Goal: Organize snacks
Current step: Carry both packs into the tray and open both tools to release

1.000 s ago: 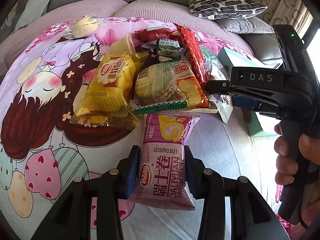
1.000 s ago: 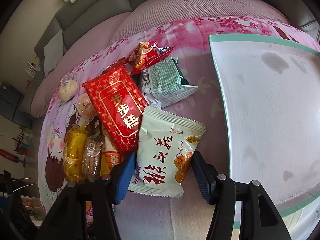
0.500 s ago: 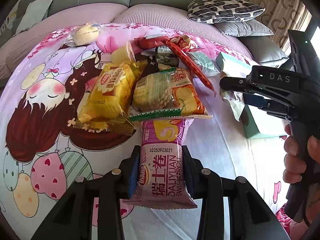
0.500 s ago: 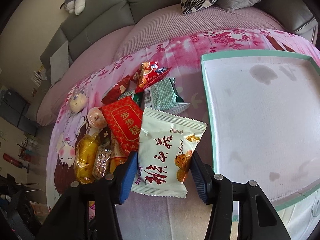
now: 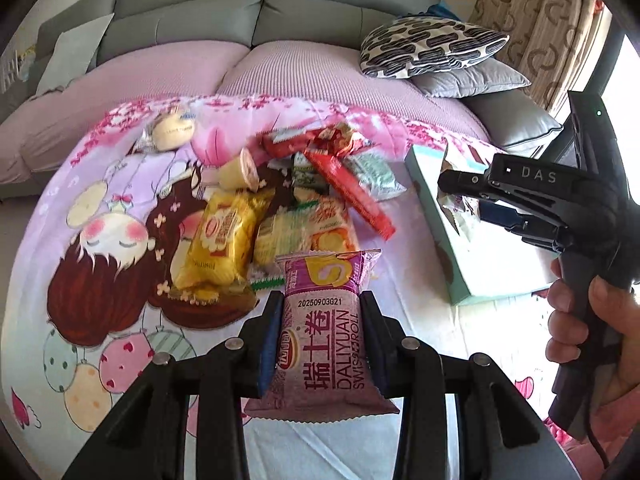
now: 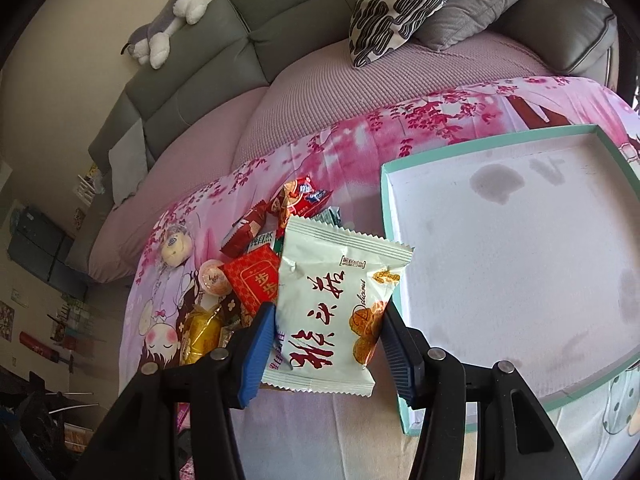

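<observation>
The left gripper (image 5: pixel 322 336) has its jaws pinching a purple Swiss roll packet (image 5: pixel 322 344), lifted above the cartoon-print sheet (image 5: pixel 100 240) near the snack pile (image 5: pixel 280 208). The right gripper (image 6: pixel 328 344) has its jaws clamped on a white pastry packet (image 6: pixel 332 312), held just left of the teal-rimmed box (image 6: pixel 592 130).

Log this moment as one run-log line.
left gripper: shut on purple Swiss roll pack | right gripper: shut on white pastry pack | teal box: empty | snack pile: on blanket
</observation>
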Available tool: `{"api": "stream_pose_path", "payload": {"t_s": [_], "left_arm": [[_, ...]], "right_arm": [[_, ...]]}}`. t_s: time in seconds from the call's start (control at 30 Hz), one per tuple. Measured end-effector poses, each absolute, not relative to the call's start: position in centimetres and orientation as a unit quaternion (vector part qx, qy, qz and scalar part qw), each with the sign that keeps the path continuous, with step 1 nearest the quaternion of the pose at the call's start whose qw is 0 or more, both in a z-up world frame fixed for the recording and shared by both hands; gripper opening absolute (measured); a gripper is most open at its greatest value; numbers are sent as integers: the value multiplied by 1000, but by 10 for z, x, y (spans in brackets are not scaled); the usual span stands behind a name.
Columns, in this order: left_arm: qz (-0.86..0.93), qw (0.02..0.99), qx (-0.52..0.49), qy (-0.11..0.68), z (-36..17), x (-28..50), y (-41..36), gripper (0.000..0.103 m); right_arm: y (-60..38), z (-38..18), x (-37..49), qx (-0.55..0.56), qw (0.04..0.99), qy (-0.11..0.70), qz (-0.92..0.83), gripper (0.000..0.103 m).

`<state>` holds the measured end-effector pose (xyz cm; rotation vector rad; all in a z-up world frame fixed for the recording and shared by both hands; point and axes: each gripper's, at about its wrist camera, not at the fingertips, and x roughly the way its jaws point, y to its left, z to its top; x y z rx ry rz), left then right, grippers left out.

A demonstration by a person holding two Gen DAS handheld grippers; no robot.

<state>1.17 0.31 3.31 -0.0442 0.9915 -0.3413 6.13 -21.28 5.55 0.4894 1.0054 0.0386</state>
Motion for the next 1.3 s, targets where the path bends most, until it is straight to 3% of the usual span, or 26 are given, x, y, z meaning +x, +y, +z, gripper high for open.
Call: {"api": "stream_pose_path", "payload": {"t_s": [0.73, 1.3], "left_arm": [[-250, 858, 15, 448, 49, 92, -151, 39], [-239, 842, 16, 484, -9, 160, -234, 39]], "right_arm": [[-405, 34, 35, 291, 825, 426, -229, 55], [-439, 6, 48, 248, 828, 432, -256, 55]]}}
